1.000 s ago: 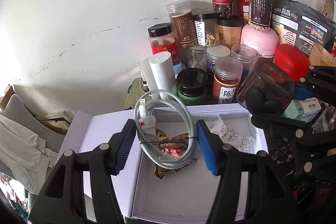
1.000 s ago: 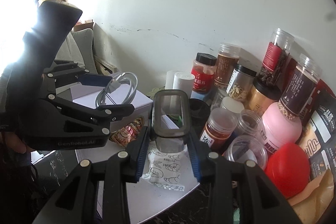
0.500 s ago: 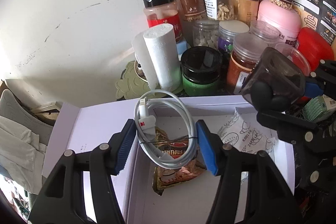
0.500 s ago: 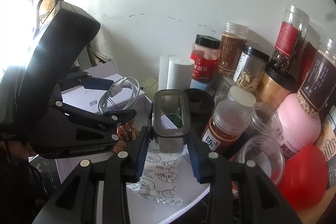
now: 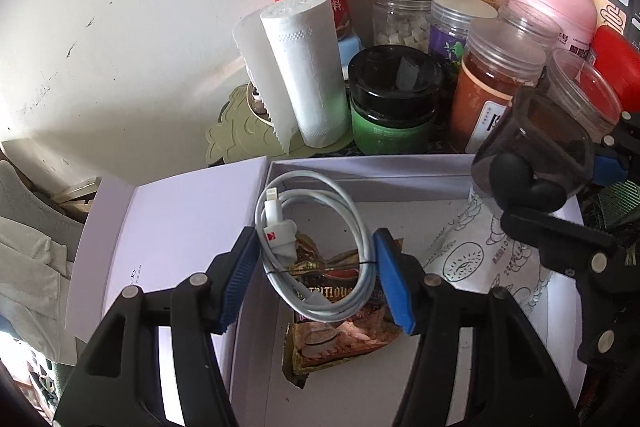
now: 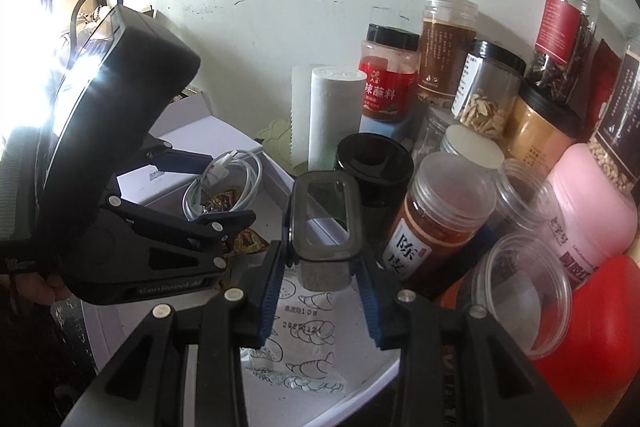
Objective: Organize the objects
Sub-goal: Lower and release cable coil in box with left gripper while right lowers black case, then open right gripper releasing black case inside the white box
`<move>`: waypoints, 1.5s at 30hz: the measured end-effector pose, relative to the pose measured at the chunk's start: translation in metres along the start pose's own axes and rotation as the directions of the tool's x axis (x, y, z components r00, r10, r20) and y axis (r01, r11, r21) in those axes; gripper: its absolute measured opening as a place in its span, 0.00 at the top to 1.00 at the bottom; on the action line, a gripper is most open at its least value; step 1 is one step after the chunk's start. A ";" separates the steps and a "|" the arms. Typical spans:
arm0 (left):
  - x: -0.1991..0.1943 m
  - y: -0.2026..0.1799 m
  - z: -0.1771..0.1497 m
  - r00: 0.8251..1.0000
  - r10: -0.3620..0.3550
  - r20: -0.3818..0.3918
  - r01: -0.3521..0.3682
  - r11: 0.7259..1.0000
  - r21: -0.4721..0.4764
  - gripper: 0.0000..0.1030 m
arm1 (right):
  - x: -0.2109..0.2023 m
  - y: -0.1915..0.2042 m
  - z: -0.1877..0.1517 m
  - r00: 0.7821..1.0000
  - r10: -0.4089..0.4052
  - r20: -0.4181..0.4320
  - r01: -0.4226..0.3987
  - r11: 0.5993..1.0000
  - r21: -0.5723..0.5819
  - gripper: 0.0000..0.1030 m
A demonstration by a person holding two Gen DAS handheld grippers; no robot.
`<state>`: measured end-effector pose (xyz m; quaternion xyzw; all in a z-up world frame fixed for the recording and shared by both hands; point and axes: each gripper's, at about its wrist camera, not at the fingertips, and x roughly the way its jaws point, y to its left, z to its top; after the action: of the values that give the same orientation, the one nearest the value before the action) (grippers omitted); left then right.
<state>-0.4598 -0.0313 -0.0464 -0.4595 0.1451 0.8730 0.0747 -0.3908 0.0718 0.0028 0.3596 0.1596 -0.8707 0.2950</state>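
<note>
My left gripper (image 5: 316, 277) is shut on a coiled white charging cable (image 5: 360, 227) and holds it over the open white box (image 5: 360, 169). A brown snack packet (image 5: 340, 323) and a printed white sachet (image 5: 484, 259) lie in the box. My right gripper (image 6: 320, 291) is shut on a smoky clear earbud case (image 6: 324, 219), held above the sachet (image 6: 304, 367) at the box's right side. The case also shows in the left wrist view (image 5: 532, 155), with dark earbuds inside. The cable also shows in the right wrist view (image 6: 224, 187).
Behind the box stand a white paper roll (image 5: 304, 67), a green jar with black lid (image 5: 394, 103), an orange-brown jar (image 5: 496, 83), a pink jar (image 6: 592, 203), a red container (image 6: 600, 339) and several spice jars against the wall. The box lid (image 5: 180, 239) lies open to the left.
Both grippers have moved forward and down toward the box and jars, still holding the cable and the case. The cable now hangs lower over the snack packet.
</note>
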 end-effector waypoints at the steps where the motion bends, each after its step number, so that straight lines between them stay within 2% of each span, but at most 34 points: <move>1: 0.002 0.000 0.000 1.000 -0.003 -0.006 0.003 1.000 0.001 0.45 | 0.002 0.000 -0.001 1.000 -0.002 -0.005 0.002 1.000 0.000 0.66; 14: 0.024 -0.005 -0.006 0.997 -0.045 -0.064 0.045 0.999 0.013 0.45 | 0.033 -0.001 -0.009 0.997 0.018 -0.076 -0.016 1.000 0.020 0.65; 17: 0.027 -0.008 -0.009 0.997 -0.036 -0.066 0.037 0.999 0.021 0.45 | 0.039 -0.002 -0.012 0.995 0.020 -0.094 -0.018 1.000 0.024 0.65; 29: 0.026 -0.001 -0.016 0.994 -0.064 -0.085 0.062 0.998 -0.029 0.43 | 0.043 -0.008 -0.016 0.993 0.032 -0.111 -0.027 0.999 0.041 0.65; 37: 0.013 0.001 -0.016 0.995 -0.055 -0.077 0.053 0.998 -0.030 0.38 | 0.033 -0.009 -0.017 0.994 0.022 -0.107 -0.018 0.999 0.038 0.64; 40: 0.004 -0.001 -0.017 0.996 -0.049 -0.071 0.047 0.999 -0.028 0.36 | 0.028 -0.009 -0.018 0.994 0.001 -0.111 0.003 0.999 0.036 0.56; 43: -0.006 -0.002 -0.015 0.997 -0.039 -0.062 0.037 0.999 -0.032 0.29 | 0.022 -0.012 -0.019 0.994 -0.017 -0.109 0.022 0.999 0.038 0.56; 45: -0.014 -0.001 -0.014 0.998 -0.025 -0.054 0.023 0.999 -0.034 0.28 | 0.017 -0.013 -0.018 0.994 -0.022 -0.105 0.026 0.999 0.038 0.56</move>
<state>-0.4407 -0.0347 -0.0426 -0.4861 0.1268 0.8616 0.0734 -0.3986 0.0841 -0.0209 0.4085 0.1621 -0.8571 0.2687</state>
